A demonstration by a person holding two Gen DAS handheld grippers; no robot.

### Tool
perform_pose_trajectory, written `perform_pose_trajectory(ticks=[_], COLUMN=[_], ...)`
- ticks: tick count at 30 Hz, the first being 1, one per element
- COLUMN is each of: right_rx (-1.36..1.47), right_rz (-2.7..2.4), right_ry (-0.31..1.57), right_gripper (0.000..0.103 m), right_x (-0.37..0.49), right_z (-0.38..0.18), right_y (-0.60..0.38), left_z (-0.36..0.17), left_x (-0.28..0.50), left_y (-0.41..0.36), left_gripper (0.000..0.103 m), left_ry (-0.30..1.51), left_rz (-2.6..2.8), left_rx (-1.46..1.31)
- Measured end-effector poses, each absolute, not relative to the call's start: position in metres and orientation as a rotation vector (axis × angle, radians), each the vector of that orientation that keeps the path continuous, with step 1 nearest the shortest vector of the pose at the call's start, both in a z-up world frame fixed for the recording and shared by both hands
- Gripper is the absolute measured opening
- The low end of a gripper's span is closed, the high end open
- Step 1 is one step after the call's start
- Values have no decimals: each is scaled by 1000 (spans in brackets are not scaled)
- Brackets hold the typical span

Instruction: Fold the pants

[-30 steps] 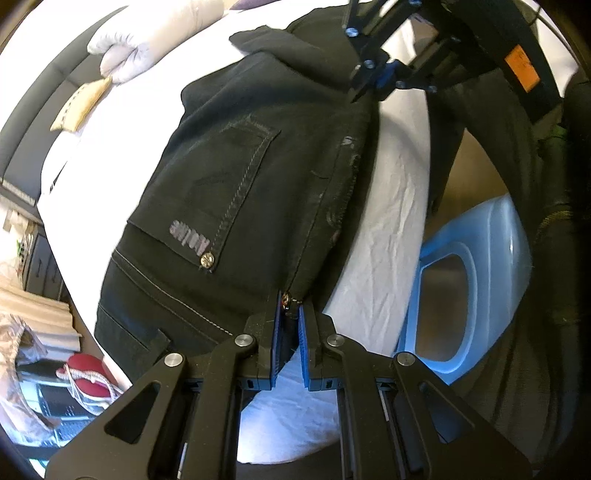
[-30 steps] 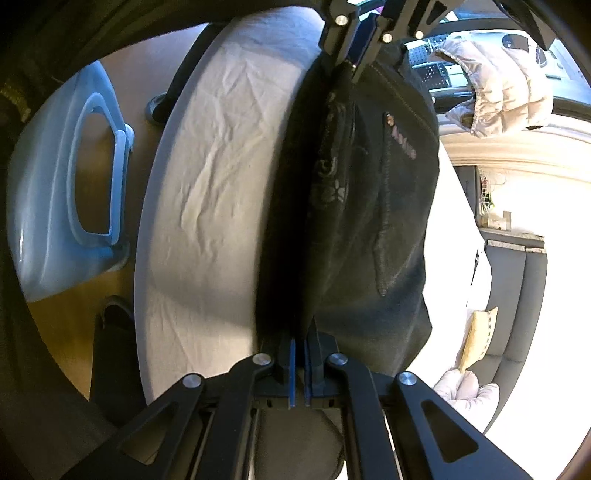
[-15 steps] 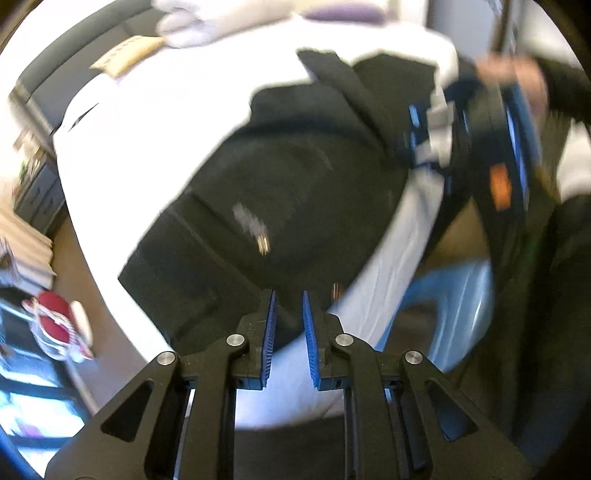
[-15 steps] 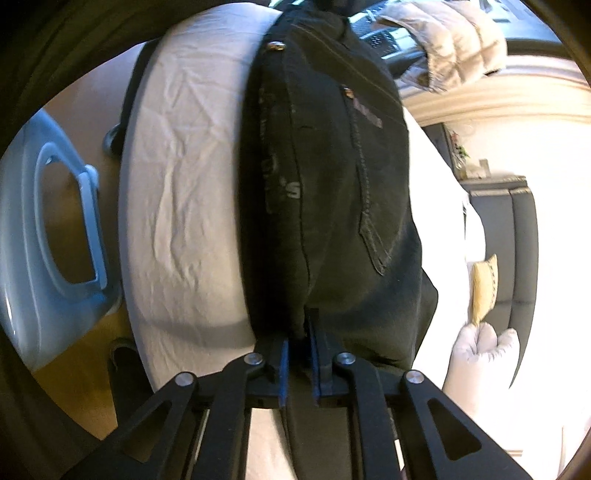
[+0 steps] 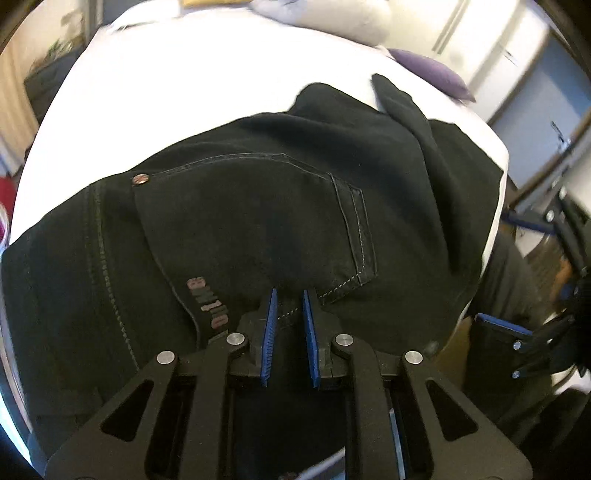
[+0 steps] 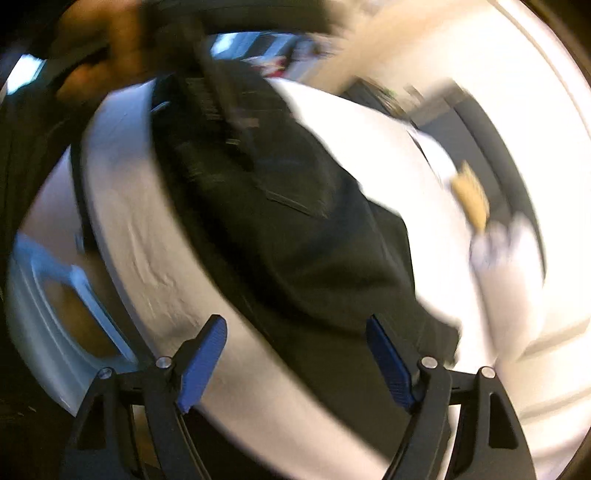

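Black jeans [image 5: 258,221] lie folded on a white bed [image 5: 184,110], back pocket and a rivet facing up. My left gripper [image 5: 288,299] hovers low over the pocket's edge with its blue pads a small gap apart, holding nothing. The right gripper's tip [image 5: 517,343] shows at the right edge of the left wrist view. In the blurred right wrist view my right gripper [image 6: 295,328] is wide open and empty above the jeans [image 6: 295,240] near the mattress edge [image 6: 147,258].
A light blue plastic basket [image 6: 44,314] stands on the wooden floor beside the bed. White pillows [image 5: 332,18] and a purple cushion [image 5: 432,74] lie at the far side of the bed. A tan object [image 6: 471,199] lies on the bed.
Both grippers have let go of the jeans. The right jaws opened wide and swung away. The left gripper moved over the back pocket with its jaws slightly apart.
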State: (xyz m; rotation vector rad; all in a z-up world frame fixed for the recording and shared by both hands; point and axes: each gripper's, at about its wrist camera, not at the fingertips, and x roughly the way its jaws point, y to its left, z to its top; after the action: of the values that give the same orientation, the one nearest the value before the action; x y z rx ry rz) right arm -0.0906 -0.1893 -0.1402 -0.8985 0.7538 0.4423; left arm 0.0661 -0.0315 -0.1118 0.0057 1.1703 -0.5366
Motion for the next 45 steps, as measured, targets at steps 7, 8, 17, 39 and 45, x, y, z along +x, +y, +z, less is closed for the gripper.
perform_pose_trajectory(ticks=[7,8,17,39,45], right_rx=[-118,-22,720,1268,1269], right_rz=[296,278,95,-68,-71], right_ry=[847,842,673,792,765], right_gripper=[73,72,72,31,11], right_x=[-40,-34,40,215,212], right_z=[-95,-91,-87,-213,-216], right_y=[-287,-303,-474,-595,-597], left_z=[-82,-91,-135,-147,-148], left_x=[94,100,111,106,103], left_y=[-48,-50,-52,-82,-69], left_gripper=[14,14,14,14,14], left_ry=[1111,1138,1250,1249,1248], left_rz=[-631,-625,-593,-576,-584], left_rx=[-305,-348,-549,-434,-431])
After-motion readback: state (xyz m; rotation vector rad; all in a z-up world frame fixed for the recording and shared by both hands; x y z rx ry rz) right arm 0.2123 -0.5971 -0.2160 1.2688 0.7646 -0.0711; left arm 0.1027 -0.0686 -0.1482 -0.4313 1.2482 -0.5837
